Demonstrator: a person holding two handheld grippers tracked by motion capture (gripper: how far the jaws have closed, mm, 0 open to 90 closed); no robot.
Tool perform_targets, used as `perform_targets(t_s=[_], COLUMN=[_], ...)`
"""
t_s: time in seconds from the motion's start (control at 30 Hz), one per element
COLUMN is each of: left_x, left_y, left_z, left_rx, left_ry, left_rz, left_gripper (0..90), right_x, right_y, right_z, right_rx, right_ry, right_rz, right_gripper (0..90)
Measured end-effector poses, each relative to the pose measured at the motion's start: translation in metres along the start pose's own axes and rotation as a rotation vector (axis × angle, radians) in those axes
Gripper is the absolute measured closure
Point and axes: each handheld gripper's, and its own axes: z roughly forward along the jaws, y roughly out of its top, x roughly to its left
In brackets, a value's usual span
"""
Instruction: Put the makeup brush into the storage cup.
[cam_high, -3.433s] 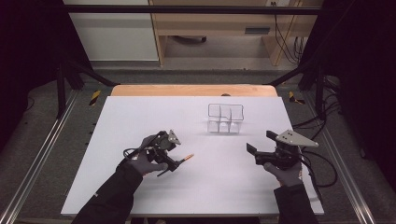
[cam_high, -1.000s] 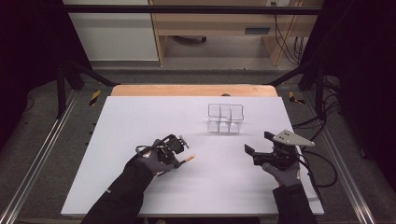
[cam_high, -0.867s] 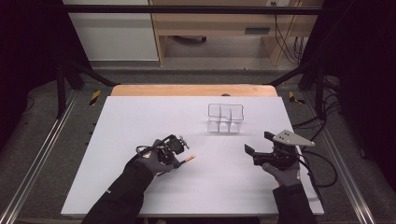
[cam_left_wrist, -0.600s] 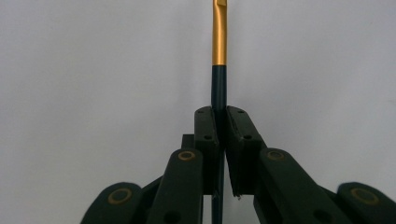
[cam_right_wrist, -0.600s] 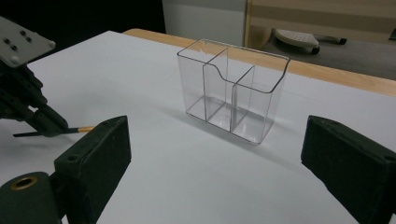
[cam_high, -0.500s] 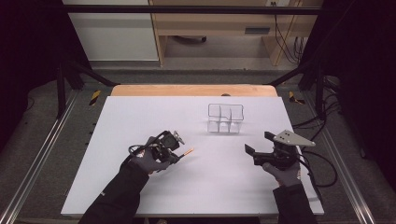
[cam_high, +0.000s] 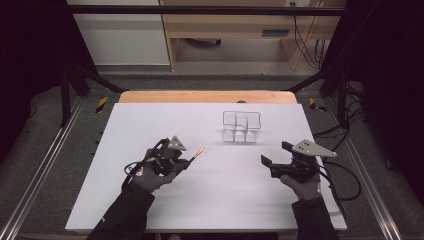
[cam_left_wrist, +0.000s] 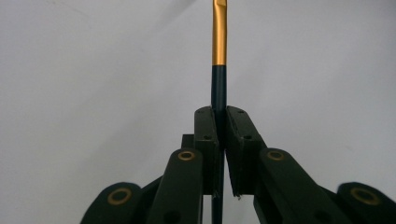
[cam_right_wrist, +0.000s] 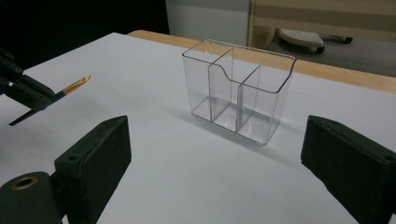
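1. White table top (cam_high: 210, 200) spans the work area, wooden edge at its far side.
2. Left gripper (cam_high: 187, 161) is clamped on a thin dark pen (cam_left_wrist: 218, 88) with a gold tip; the tip juts past the pads, clear of the surface.
3. Right gripper (cam_high: 272, 161) stands wide apart, holding nothing.
4. Clear three-compartment organiser (cam_high: 241, 126) stands upright farther off, between both grippers, apart from the pen.

Left gripper (cam_high: 186, 161) jaws clamped shut, pointing up-right, right gripper (cam_high: 272, 155) jaws spread wide, held level

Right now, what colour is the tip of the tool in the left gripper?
Gold tip on a dark teal shaft, clearest in the left gripper view.
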Motion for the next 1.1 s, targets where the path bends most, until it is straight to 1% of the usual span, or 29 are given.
perform_targets(t_s=[0.03,0.07,0.1,0.13,0.17,0.2,0.23,0.27,0.33,0.37,0.43,0.47,0.5,0.53,0.6,0.63,0.67,0.7,0.73,0.83,0.9,0.97,1.0,1.07,1.1], left_x=[0.0,0.0,0.0,0.0,0.0,0.001,0.001,0.001,0.001,0.001,0.0,0.0,-0.001,-0.001,-0.001,0.0,0.0,0.0,-0.001,-0.004,-0.004,-0.005,-0.005,-0.007,-0.007], left_y=[-0.002,-0.002,-0.004,-0.006,-0.006,-0.009,-0.009,-0.012,-0.015,-0.015,-0.02,-0.02,-0.023,-0.024,-0.026,-0.027,-0.028,-0.028,-0.029,-0.03,-0.03,-0.031,-0.031,-0.032,-0.032], left_z=[-0.002,-0.002,-0.004,-0.007,-0.007,-0.011,-0.011,-0.014,-0.017,-0.017,-0.02,-0.02,-0.021,-0.021,-0.022,-0.023,-0.024,-0.024,-0.025,-0.026,-0.026,-0.027,-0.027,-0.028,-0.028], left_rx=[-0.017,-0.017,-0.038,-0.07,-0.07,-0.108,-0.108,-0.138,-0.166,-0.166,-0.197,-0.197,-0.22,-0.226,-0.238,-0.249,-0.263,-0.263,-0.286,-0.316,-0.319,-0.341,-0.341,-0.362,-0.362], left_ry=[0.001,0.001,0.004,0.009,0.009,0.014,0.014,0.022,0.023,0.023,0.033,0.033,0.034,0.026,0.043,0.039,0.045,0.045,0.054,0.066,0.067,0.075,0.075,0.092,0.092], left_rz=[-0.01,-0.01,-0.02,-0.036,-0.036,-0.052,-0.052,-0.066,-0.078,-0.078,-0.089,-0.089,-0.104,-0.113,-0.118,-0.127,-0.131,-0.131,-0.143,-0.166,-0.174,-0.192,-0.192,-0.206,-0.206], left_gripper=[82.5,82.5,82.5,82.5,82.5,82.5,82.5,82.5,82.5,82.5,82.5,82.5,82.5,82.5,82.5,82.5,82.5,82.5,82.5,82.5,82.5,82.5,82.5,82.5,82.5], right_x=[0.0,0.0,0.001,0.001,0.001,0.001,0.001,0.002,0.003,0.004,0.005,0.006,0.007,0.008,0.01,0.011,0.012,0.012,0.014,0.018,0.02,0.023,0.023,0.027,0.027], right_y=[0.0,0.0,0.0,0.0,0.0,0.0,0.0,0.0,0.0,0.0,0.001,0.002,0.002,0.002,0.003,0.003,0.004,0.004,0.005,0.007,0.008,0.009,0.009,0.011,0.011], right_z=[0.0,0.0,0.0,0.0,0.0,0.001,0.001,0.002,0.002,0.001,0.002,0.002,0.003,0.003,0.003,0.003,0.003,0.003,0.002,0.002,0.003,0.004,0.004,0.006,0.006], right_rx=[-0.001,-0.001,-0.001,-0.001,-0.001,0.002,-0.001,-0.002,-0.005,-0.007,-0.013,-0.015,-0.015,-0.016,-0.027,-0.029,-0.033,-0.033,-0.042,-0.05,-0.054,-0.051,-0.051,-0.052,-0.052], right_ry=[0.003,0.003,0.005,0.005,0.005,0.008,0.01,0.013,0.014,0.016,0.022,0.025,0.028,0.03,0.037,0.042,0.043,0.043,0.051,0.062,0.063,0.066,0.066,0.075,0.075], right_rz=[0.003,0.003,0.004,0.002,0.002,0.005,0.006,0.009,0.013,0.012,0.016,0.017,0.02,0.02,0.027,0.03,0.031,0.031,0.034,0.04,0.036,0.035,0.035,0.037,0.037], right_gripper=[8.9,8.9,8.8,8.9,8.9,8.9,8.9,8.9,8.8,8.9,8.8,8.8,8.8,8.7,8.7,8.6,8.5,8.5,8.5,8.4,8.4,8.3,8.3,8.3,8.3])
